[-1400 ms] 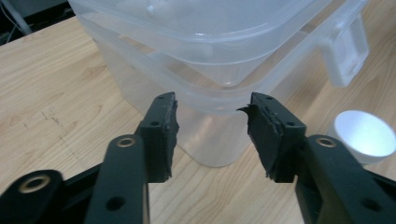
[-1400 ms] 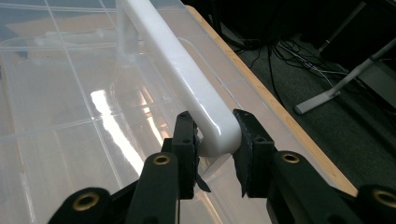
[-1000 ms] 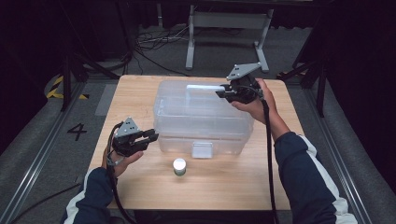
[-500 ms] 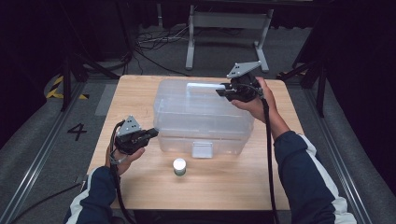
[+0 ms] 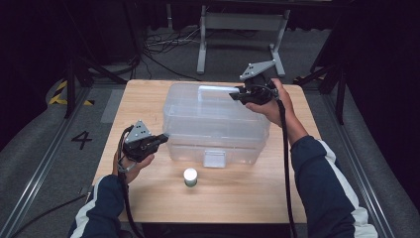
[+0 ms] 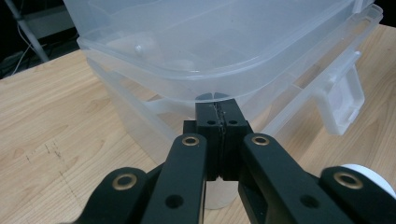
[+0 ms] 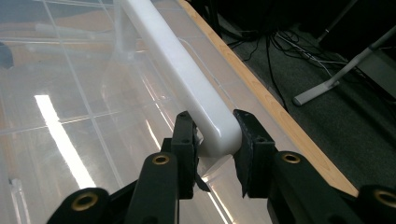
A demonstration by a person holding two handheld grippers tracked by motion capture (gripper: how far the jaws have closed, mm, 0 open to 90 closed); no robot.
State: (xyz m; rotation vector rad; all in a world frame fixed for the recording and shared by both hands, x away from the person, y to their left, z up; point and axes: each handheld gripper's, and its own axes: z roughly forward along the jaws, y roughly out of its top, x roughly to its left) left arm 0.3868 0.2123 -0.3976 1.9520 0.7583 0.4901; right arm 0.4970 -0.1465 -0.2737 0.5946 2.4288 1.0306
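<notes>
A clear plastic storage box (image 5: 215, 124) with a lid stands in the middle of the wooden table (image 5: 143, 99). My right gripper (image 5: 236, 95) is at its far right top, shut on the lid's white handle (image 7: 177, 65), which sits between the jaws of the right gripper (image 7: 212, 135). My left gripper (image 5: 163, 137) is at the box's front left corner. Its jaws are shut with nothing between them, and the left gripper's tip (image 6: 218, 109) touches under the lid's rim (image 6: 201, 79). A small white-capped jar (image 5: 190, 176) stands in front of the box.
The box's front latch (image 5: 214, 158) hangs at the middle of its near wall. Behind the table stand a metal frame (image 5: 237, 22) and loose floor cables (image 5: 158, 49). A floor rail (image 5: 44, 163) runs along the left, by a painted 4 (image 5: 81, 140).
My left gripper has crept a little right and forward, up to the box's corner. The right gripper stays on the handle.
</notes>
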